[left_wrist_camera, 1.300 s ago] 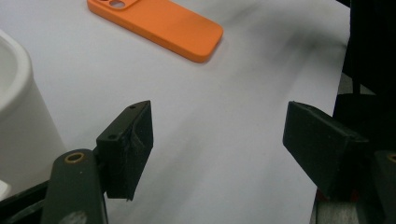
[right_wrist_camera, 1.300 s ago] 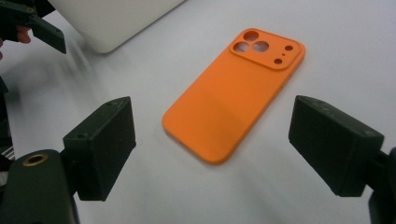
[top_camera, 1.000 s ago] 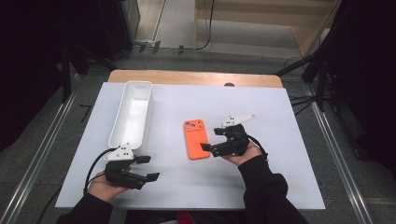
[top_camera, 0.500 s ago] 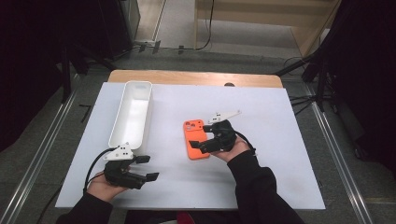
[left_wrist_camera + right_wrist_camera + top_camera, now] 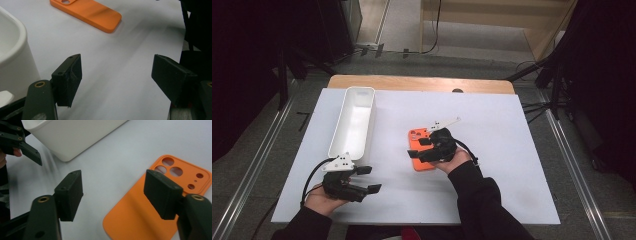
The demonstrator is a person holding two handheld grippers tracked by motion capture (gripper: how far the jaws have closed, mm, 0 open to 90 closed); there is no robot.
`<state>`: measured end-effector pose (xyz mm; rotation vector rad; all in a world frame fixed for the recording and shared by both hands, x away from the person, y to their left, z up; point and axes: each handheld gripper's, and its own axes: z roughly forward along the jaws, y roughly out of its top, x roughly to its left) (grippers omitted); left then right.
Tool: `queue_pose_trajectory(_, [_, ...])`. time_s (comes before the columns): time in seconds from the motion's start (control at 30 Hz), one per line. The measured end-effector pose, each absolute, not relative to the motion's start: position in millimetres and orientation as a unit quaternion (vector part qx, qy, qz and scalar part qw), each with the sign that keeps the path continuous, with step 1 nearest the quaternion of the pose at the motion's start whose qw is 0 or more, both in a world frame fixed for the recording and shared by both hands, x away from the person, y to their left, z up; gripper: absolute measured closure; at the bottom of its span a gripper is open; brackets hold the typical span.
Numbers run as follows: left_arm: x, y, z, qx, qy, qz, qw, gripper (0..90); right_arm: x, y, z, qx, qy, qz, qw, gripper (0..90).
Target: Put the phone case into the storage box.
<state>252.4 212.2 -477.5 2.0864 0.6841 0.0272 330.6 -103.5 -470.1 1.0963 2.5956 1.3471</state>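
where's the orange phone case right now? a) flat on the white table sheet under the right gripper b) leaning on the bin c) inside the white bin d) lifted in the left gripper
a: the orange phone case lies flat on the white sheet, apart from the white bin, with the right gripper over it, jaws apart.

Right hand closes in over the phone case

The right gripper point(image 5: 418, 148), a black two-jaw tool that was just off the right edge of the flat orange plastic phone case point(image 5: 417, 143) a second ago, has slid leftward and now sits over that case's right side. Its jaws have just been narrowing; in the right gripper view one black pad point(image 5: 162, 192) hangs above the orange surface and the other point(image 5: 70, 195) above the white tabletop beside it, a gap between them and nothing pinched.
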Motion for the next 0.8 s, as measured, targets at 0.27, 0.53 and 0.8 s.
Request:
queue_pose_trajectory(0.27, [252, 213, -477, 0.846, 0.278, 0.013, 0.455, 24.8, 331, -97, -474, 0.35, 0.833, 0.428, 0.015, 45.3])
queue_pose_trajectory(0.53, [252, 212, -478, 0.846, 0.277, 0.012, 0.455, 24.8, 330, -91, -479, 0.341, 0.833, 0.436, 0.01, 63.9])
queue_pose_trajectory(0.8, [252, 213, -477, 0.846, 0.277, 0.015, 0.455, 24.9, 328, -86, -488, 0.325, 0.845, 0.424, 0.008, 88.0])
